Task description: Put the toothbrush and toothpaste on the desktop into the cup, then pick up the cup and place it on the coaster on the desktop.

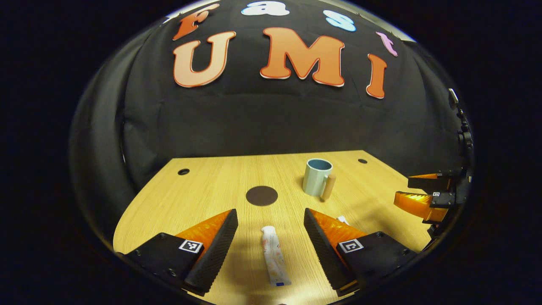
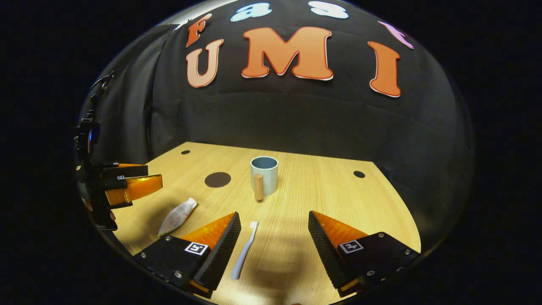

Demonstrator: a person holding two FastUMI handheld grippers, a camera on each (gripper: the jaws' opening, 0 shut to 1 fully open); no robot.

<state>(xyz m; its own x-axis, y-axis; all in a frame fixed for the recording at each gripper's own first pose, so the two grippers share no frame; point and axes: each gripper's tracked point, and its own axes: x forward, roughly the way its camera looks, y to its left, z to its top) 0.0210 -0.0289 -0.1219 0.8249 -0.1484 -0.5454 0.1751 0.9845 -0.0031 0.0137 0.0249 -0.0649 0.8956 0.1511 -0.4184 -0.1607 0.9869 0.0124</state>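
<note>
My left gripper (image 1: 271, 235) has its fingers spread wide, and the toothpaste (image 1: 274, 260) lies flat on the desktop (image 1: 203, 190) between them, untouched. My right gripper (image 2: 274, 237) is also spread apart; the toothbrush (image 2: 244, 250) lies on the wood just beside its left finger, head pointing away. Farther out, the dark round coaster (image 1: 261, 195) sits mid-desk. The cup (image 1: 316, 177) stands upright past it, wooden handle toward me, well apart from both tools.
</note>
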